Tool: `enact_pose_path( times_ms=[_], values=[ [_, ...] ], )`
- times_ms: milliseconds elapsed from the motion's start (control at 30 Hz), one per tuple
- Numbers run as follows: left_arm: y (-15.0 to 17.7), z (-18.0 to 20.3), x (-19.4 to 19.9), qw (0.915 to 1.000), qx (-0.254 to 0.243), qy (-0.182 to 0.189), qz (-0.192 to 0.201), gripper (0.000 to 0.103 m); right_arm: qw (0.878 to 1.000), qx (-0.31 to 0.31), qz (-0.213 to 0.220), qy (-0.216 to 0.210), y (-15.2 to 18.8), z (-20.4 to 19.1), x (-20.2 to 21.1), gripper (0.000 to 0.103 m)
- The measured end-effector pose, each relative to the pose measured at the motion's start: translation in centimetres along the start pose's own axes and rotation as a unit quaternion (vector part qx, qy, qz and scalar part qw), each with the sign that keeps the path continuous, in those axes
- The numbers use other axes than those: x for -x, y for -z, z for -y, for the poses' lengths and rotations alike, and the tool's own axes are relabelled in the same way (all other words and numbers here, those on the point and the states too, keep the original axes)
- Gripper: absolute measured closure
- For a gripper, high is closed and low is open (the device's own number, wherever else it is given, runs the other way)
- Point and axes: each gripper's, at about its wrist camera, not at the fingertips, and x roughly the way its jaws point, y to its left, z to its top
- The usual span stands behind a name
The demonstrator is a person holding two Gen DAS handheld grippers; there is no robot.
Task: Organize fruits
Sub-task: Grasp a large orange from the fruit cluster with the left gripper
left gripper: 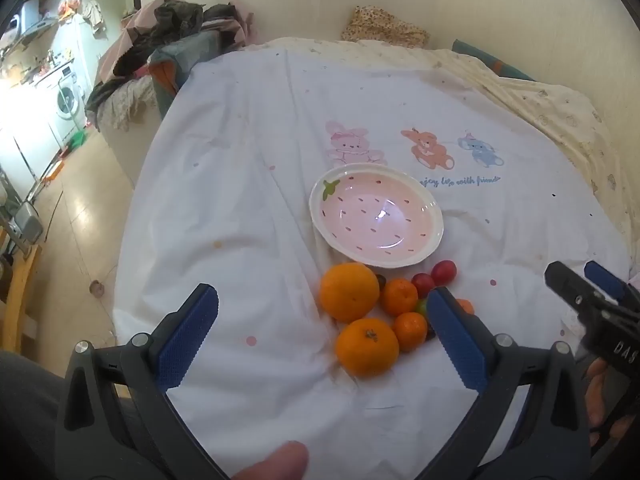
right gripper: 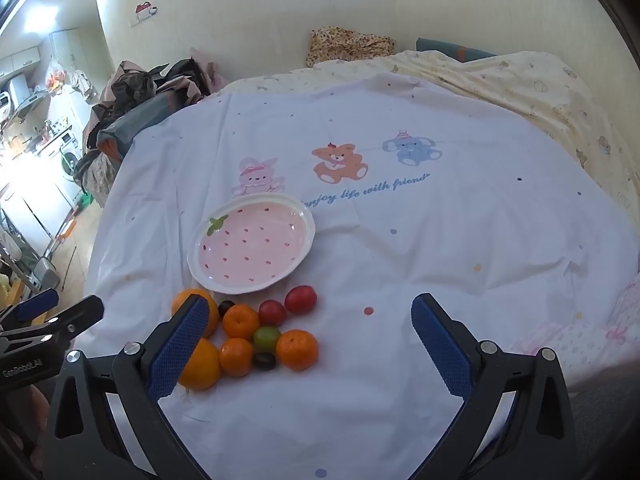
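Fruit [right gripper: 248,334] sits heaped on the bed sheet [right gripper: 400,260] just beside the empty pink bowl [right gripper: 252,244], both claws, left claw [left gripper: 322,334] and right claw [right gripper: 310,340], gaping wide and holding nothing, and one clumsy nudge could send those round oranges rolling across the soft fabric.

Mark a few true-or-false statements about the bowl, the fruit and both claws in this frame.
1. The pink strawberry bowl has no fruit in it. True.
2. The left claw is shut on an orange. False: its jaws stand wide apart, holding nothing.
3. The fruit lies in a cluster on the white sheet beside the bowl's near rim. True.
4. The green grape lies inside the bowl. False: it sits among the small oranges on the sheet.
5. The right claw is open and holds nothing. True.
6. Only oranges are present. False: two red tomatoes and dark grapes lie there too.
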Motion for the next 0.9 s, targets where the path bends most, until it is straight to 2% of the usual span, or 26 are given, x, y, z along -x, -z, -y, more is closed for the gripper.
enact_pose_path(
  times_ms=[133, 300, 433, 500, 633, 667, 700, 733, 833, 900],
  values=[
    [-0.6, 0.0, 0.4, 0.9999, -0.001, 0.004, -0.011, 0.000, 1.000, -0.003, -0.013, -0.016, -1.5, 0.9, 0.3, 0.000],
    [-1.3, -0.5, -1.4, 0.9982, -0.006, 0.006, -0.059, 0.000, 0.997, -0.012, -0.059, -0.045, -3.6, 2.8, -0.9, 0.000],
    [-1.0, 0.2, -3.0, 0.9936, -0.034, 0.002, -0.108, 0.000, 0.995, -0.004, -0.099, -0.030, -4.5, 3.6, -2.8, 0.000],
    [-0.8, 0.0, -4.1, 0.9901, -0.033, 0.010, -0.136, 0.000, 0.993, 0.005, -0.119, -0.017, -4.6, 3.6, -3.9, 0.000],
    [-0.5, -0.6, -6.0, 0.9850, -0.034, -0.002, -0.169, 0.000, 0.985, 0.019, -0.172, -0.009, -3.9, 3.7, -6.8, 0.000],
    [-0.3, -0.6, -6.4, 0.9832, -0.039, -0.004, -0.178, 0.000, 0.984, 0.013, -0.180, -0.012, -3.6, 3.9, -7.4, 0.000],
    [-0.5, -0.7, -6.5, 0.9778, -0.061, -0.036, -0.197, 0.000, 0.983, 0.007, -0.183, -0.014, -3.4, 4.2, -7.7, 0.000],
    [-0.2, -0.5, -7.0, 0.9750, -0.069, -0.038, -0.208, 0.000, 0.982, -0.001, -0.186, -0.016, -3.1, 4.4, -8.0, 0.000],
    [1.0, 0.2, -8.7, 0.9642, -0.082, -0.025, -0.251, 0.001, 0.979, -0.017, -0.201, -0.005, -2.9, 5.1, -8.9, 0.000],
    [2.1, 1.0, -10.1, 0.9565, -0.084, -0.001, -0.279, 0.004, 0.980, -0.017, -0.198, 0.000, -2.9, 5.2, -8.9, 0.000]
  ],
)
